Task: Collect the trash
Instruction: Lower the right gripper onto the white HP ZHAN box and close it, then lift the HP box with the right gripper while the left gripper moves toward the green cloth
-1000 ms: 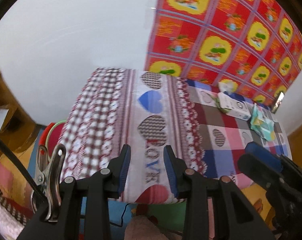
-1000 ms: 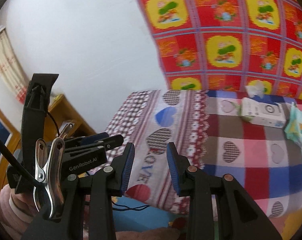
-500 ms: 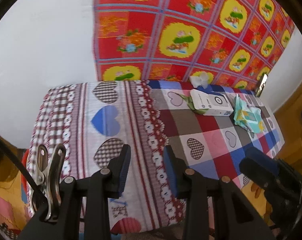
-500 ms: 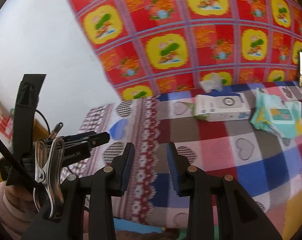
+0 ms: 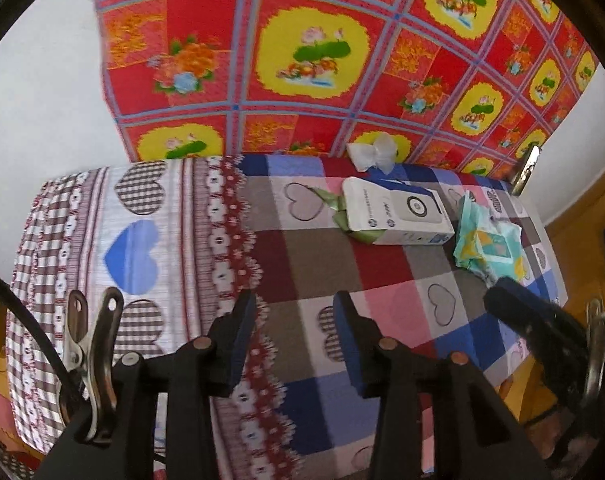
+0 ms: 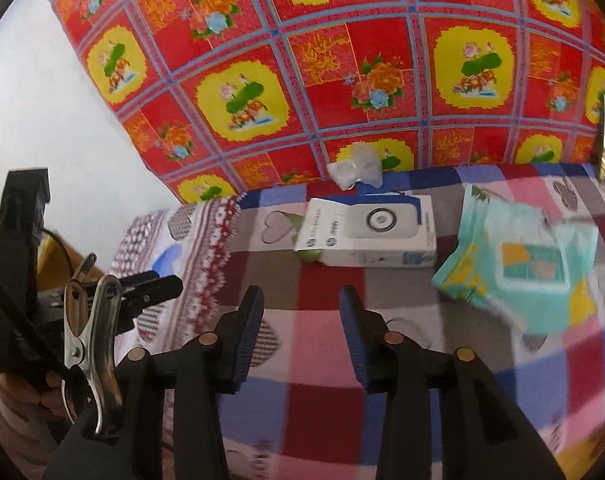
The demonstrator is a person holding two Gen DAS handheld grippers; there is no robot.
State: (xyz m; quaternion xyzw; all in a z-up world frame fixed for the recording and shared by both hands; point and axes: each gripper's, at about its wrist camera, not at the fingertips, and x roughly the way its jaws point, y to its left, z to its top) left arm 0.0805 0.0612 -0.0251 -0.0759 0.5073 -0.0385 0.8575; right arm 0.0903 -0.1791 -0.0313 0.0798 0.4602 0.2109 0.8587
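Both grippers hang over the checked worktop with jaws opening and nothing between them — left gripper, right gripper. The trash lies ahead near the wall: white box, crumpled tissue, teal wipes pack — none touched

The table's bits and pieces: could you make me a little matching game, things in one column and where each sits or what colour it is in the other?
Things:
1. white box
2. teal wipes pack
3. crumpled white tissue
4. green scrap

Descriptions:
A. at the table's far edge, against the red and yellow cloth
B. tucked partly under the box
C. lying flat, a ring printed on top
D. nearest the table's right end

Pairs: 1-C, 2-D, 3-A, 4-B
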